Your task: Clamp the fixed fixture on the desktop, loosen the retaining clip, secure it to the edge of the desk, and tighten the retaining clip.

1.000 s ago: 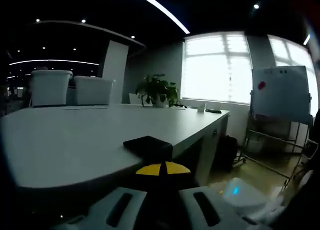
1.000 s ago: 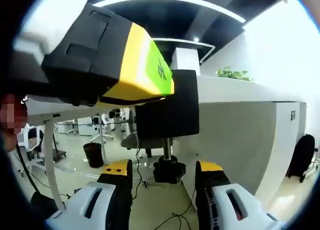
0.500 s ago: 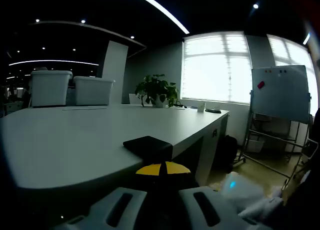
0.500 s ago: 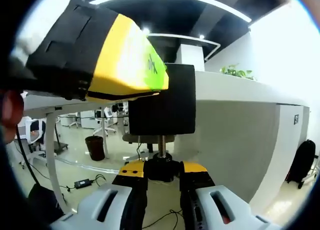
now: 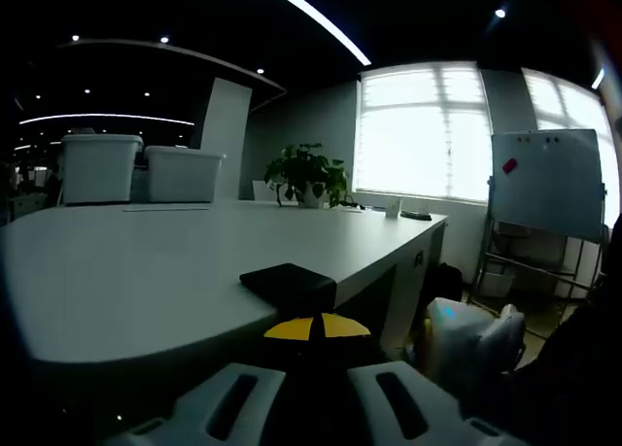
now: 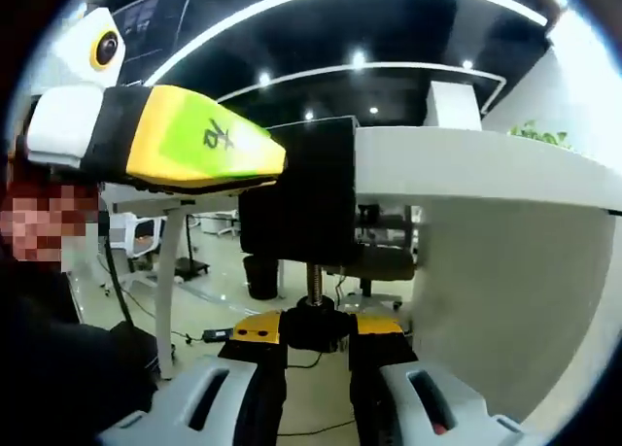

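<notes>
In the left gripper view, a black clamp fixture (image 5: 289,286) sits over the near edge of a wide grey desk (image 5: 146,271), its flat top plate lying on the desktop. The left gripper (image 5: 317,326) is pressed up against it from below the edge, its yellow-tipped jaws drawn together with no gap showing; the spot where they meet the fixture is dark, so what exactly they pinch cannot be made out. Farther back on the desk stand two white bins (image 5: 136,171) and a potted plant (image 5: 307,174), with a bright window (image 5: 422,130) behind and a whiteboard (image 5: 555,182) on a stand at the right. At the lower right, the white body of the right gripper (image 5: 466,339) comes into view, blurred and partly cut off. In the right gripper view, looking from beneath desk height, the fixture (image 6: 301,198) appears as a dark bracket wrapped around the desk edge (image 6: 466,164), with a threaded screw (image 6: 315,283) running down to a black knob (image 6: 316,325). The right gripper (image 6: 317,326) has its jaws closed tight on that knob. The left gripper (image 6: 155,150), yellow and green, reaches in from the left to the bracket's top. The lower part of the knob is hidden behind the jaws.
</notes>
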{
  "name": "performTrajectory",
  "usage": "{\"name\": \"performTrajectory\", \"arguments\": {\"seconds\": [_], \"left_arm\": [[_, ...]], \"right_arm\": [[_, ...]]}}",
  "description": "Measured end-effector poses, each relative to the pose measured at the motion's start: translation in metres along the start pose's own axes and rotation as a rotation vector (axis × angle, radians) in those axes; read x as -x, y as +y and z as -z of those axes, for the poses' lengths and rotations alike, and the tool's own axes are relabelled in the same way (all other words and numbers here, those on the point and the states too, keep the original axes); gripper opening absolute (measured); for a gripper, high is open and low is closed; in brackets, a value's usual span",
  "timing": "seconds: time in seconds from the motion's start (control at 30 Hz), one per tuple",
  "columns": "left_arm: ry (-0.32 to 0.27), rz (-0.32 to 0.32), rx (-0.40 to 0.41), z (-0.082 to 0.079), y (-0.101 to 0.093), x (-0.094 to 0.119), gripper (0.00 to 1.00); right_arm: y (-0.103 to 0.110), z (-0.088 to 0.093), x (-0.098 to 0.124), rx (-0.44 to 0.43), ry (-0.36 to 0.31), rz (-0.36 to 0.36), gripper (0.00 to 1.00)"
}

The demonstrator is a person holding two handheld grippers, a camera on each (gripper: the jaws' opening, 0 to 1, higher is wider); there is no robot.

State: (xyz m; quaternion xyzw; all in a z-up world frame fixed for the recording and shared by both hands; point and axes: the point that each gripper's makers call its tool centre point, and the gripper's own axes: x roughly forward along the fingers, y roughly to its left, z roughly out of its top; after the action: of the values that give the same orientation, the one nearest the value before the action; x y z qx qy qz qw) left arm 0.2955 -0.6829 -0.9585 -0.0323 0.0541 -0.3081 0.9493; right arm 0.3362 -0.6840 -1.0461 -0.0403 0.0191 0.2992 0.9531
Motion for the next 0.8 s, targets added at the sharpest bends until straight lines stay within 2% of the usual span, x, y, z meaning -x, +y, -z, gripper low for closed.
{"name": "performTrajectory", "arguments": {"seconds": [0.07,0.1,0.13,0.3,0.37,0.5,0.6,0.8], "left_arm": [[0.001,-0.001,-0.004,0.0,-0.001,0.0,0.01],[0.002,-0.002,-0.007,0.0,-0.002,0.0,0.01],[0.005,-0.002,-0.011,0.0,-0.002,0.0,0.01],[0.01,0.003,-0.013,0.002,-0.004,-0.001,0.01],[0.012,0.006,-0.005,0.002,-0.003,-0.001,0.01],[0.023,0.003,-0.028,0.002,-0.004,-0.002,0.01],[0.031,-0.001,-0.035,0.003,-0.004,-0.002,0.01],[0.038,0.01,-0.028,0.004,-0.003,-0.001,0.01]], "right_arm": [[0.0,0.0,-0.001,-0.009,-0.001,-0.045,0.22],[-0.001,0.0,-0.002,0.031,-0.008,-0.065,0.22],[0.001,0.0,-0.002,0.032,-0.011,-0.095,0.22],[0.007,-0.002,-0.002,0.006,-0.029,-0.242,0.22],[0.009,-0.002,-0.001,-0.031,-0.032,-0.304,0.22],[0.011,-0.003,-0.001,-0.037,-0.047,-0.414,0.22],[0.013,-0.003,-0.001,-0.049,-0.052,-0.477,0.22],[0.014,-0.003,0.0,-0.074,-0.061,-0.56,0.22]]}}
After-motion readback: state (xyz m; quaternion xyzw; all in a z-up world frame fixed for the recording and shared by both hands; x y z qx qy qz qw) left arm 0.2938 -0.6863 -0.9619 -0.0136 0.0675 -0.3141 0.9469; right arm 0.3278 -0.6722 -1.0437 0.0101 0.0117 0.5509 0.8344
